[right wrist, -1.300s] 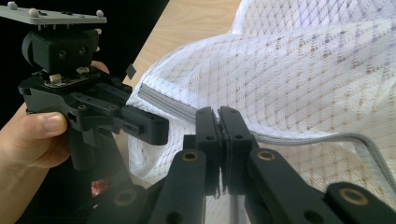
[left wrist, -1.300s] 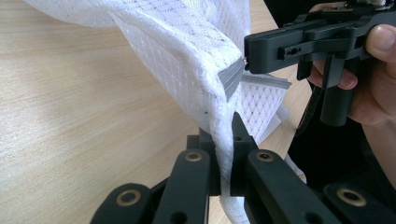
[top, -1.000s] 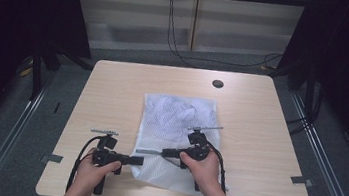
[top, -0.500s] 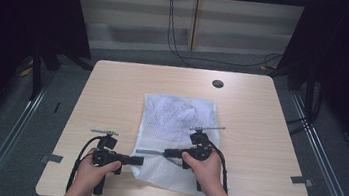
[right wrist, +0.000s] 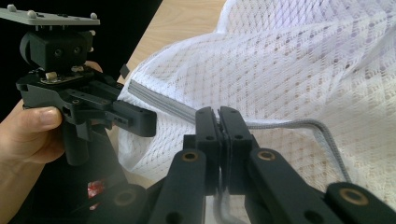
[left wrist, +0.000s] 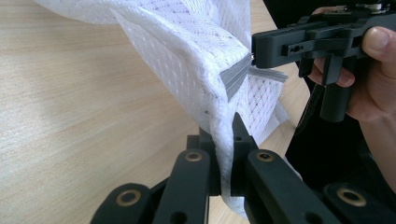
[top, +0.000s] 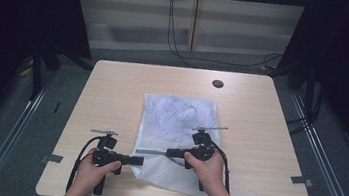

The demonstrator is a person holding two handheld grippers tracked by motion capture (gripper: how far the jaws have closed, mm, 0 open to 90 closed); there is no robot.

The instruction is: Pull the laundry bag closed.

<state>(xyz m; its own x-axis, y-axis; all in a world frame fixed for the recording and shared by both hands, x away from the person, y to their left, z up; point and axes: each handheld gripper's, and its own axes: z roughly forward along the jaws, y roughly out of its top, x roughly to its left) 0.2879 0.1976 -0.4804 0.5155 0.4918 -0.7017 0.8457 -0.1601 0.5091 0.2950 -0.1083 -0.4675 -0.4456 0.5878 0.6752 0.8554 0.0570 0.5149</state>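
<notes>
Mesh bag lies mid-worktop, light, limp, snag-prone. Left hand-held gripper pinches its corner at seven o'clock; right hand-held gripper is clamped on the grey zipper, the firmest hold.

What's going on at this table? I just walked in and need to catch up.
A person works on a white mesh bag lying on the wooden table with a hand-held gripper in each hand. The left gripper is shut on the bag's near corner, lifting the fabric. The right gripper is shut at the grey zipper along the bag's edge. The zipper looks closed between them.
</notes>
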